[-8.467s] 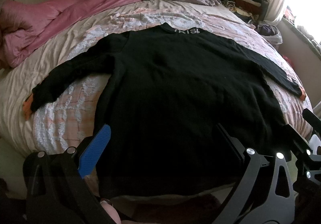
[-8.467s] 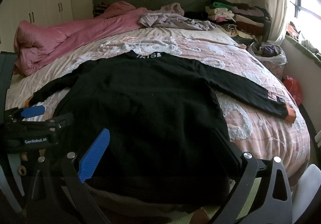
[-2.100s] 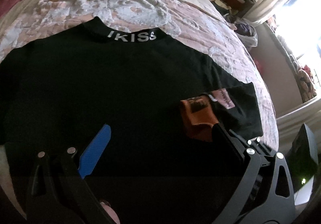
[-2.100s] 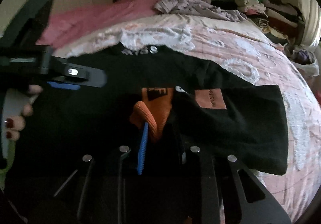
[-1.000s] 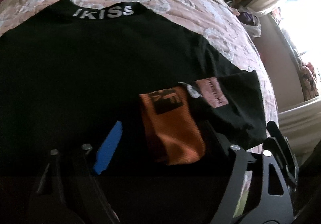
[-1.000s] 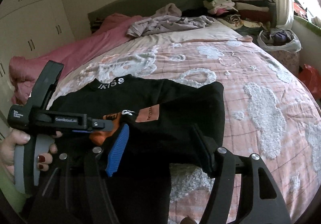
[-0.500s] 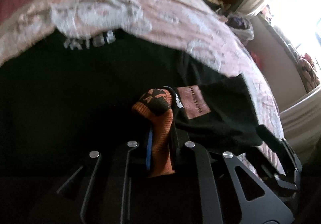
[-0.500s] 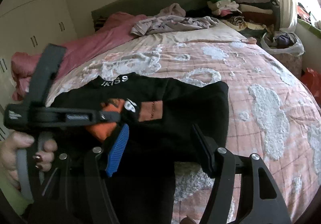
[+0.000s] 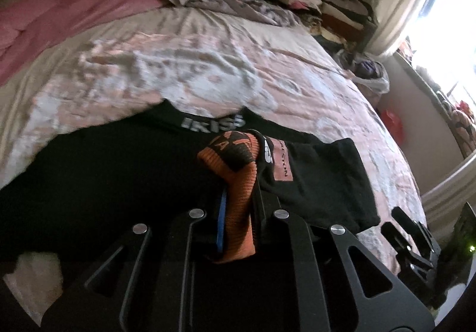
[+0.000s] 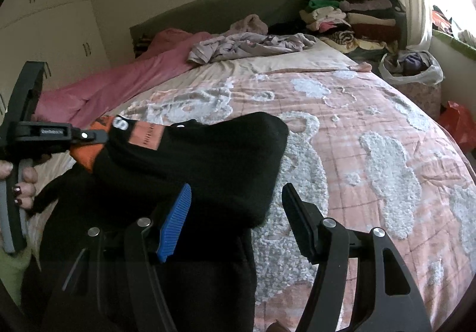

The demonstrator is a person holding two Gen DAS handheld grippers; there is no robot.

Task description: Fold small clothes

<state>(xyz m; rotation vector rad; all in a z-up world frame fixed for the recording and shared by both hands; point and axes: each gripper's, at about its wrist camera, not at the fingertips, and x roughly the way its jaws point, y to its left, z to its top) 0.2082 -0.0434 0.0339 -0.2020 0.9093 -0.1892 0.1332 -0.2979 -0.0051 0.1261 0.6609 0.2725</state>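
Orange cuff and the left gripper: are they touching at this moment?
Touching. The left wrist view shows the orange cuff pinched between the closed fingers of the left gripper; the right wrist view shows it lifted.

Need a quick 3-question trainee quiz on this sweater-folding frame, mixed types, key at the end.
1. True or false: the left gripper is shut on the orange cuff.
2. The right gripper is: A) open B) shut on the black sweater C) shut on the pink quilt.
3. Fill in: the collar lettering reads ____.

Key: 1 true; 2 A; 3 IKISS
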